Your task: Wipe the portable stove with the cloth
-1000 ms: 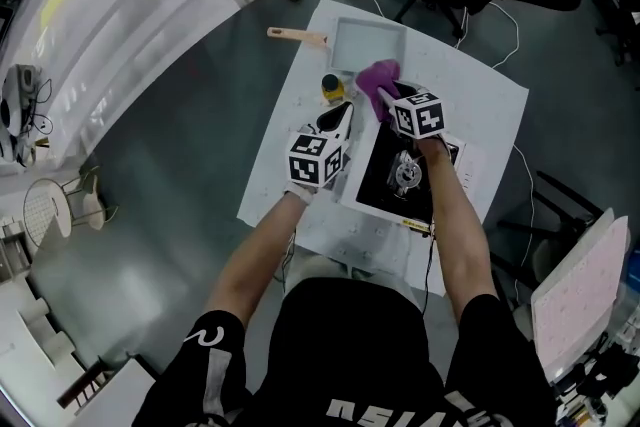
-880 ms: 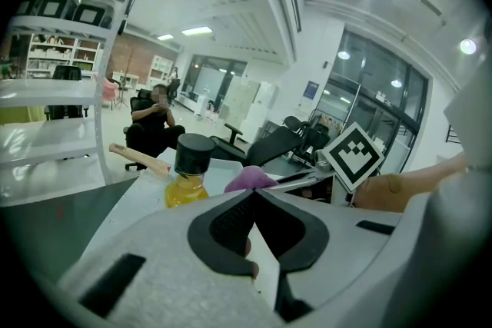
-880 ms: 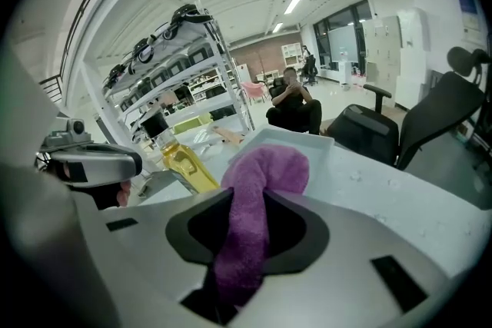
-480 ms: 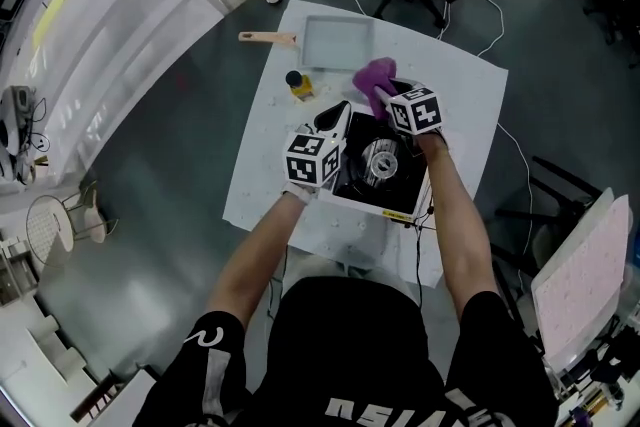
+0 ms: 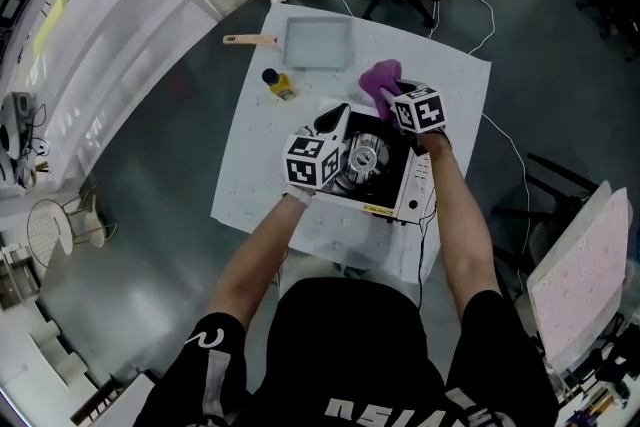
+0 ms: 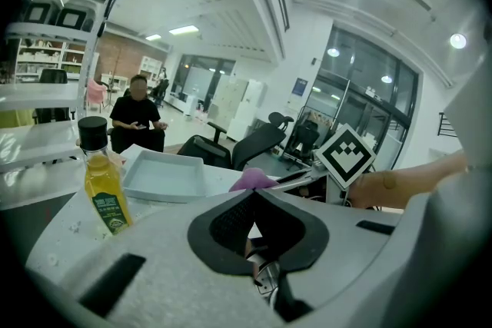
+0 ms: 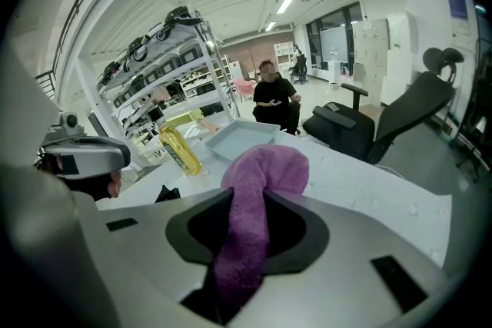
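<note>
While pinching the cloth in the right gripper over the portable stove's far corner, may smear with a loose bunch. Clamps left gripper on its edge; could slip.

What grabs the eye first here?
The purple cloth, clamped in the right gripper, is held just past the far edge of the stove. The stove sits mid-table in front of the person, black-topped with a shiny burner. A yellow bottle and a pale tray stand at the far side of the table.
</note>
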